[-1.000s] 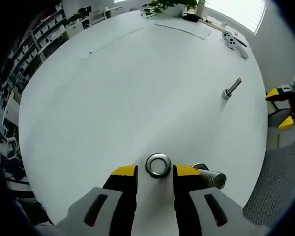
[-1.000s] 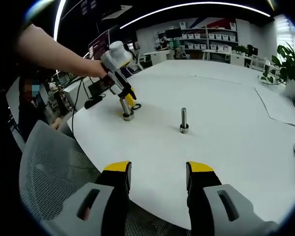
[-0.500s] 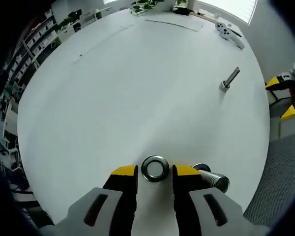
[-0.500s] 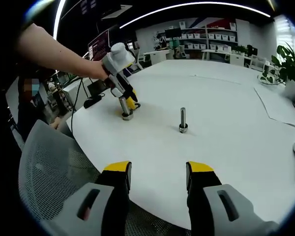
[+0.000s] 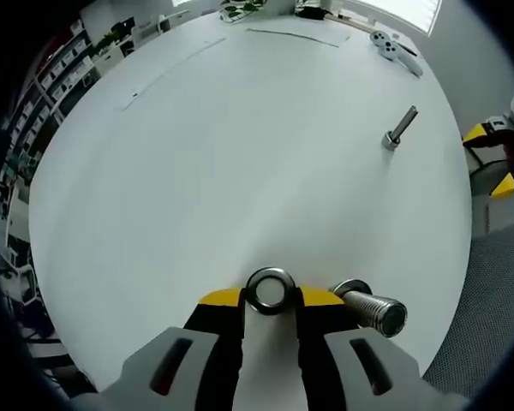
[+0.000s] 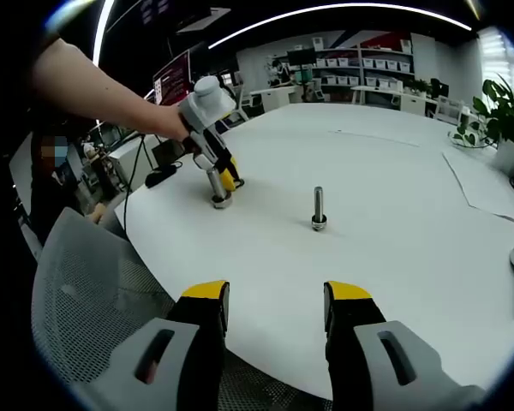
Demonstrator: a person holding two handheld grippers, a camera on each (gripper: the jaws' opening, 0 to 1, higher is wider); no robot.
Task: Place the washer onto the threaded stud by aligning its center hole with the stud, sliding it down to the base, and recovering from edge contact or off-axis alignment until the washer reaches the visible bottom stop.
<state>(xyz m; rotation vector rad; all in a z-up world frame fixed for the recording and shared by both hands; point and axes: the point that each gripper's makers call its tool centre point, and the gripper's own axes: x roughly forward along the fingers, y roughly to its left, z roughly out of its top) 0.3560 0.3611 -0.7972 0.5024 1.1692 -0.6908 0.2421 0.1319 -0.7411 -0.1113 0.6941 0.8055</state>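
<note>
A steel washer lies flat on the white table, between the yellow tips of my left gripper, whose jaws press against its two sides. Just to its right stands a thick threaded stud on a wide base. In the right gripper view the same stud stands under the left gripper, which a person's hand holds. My right gripper hovers open over the table's near edge with nothing between its jaws.
A thin bolt stands upright mid-table, also in the right gripper view as the thin bolt. A grey mesh chair sits at the table's edge. A game controller and a potted plant lie at the far side.
My left gripper moved forward so the washer now sits between its tips, and the jaws narrowed onto it. The right gripper stayed still and open.
</note>
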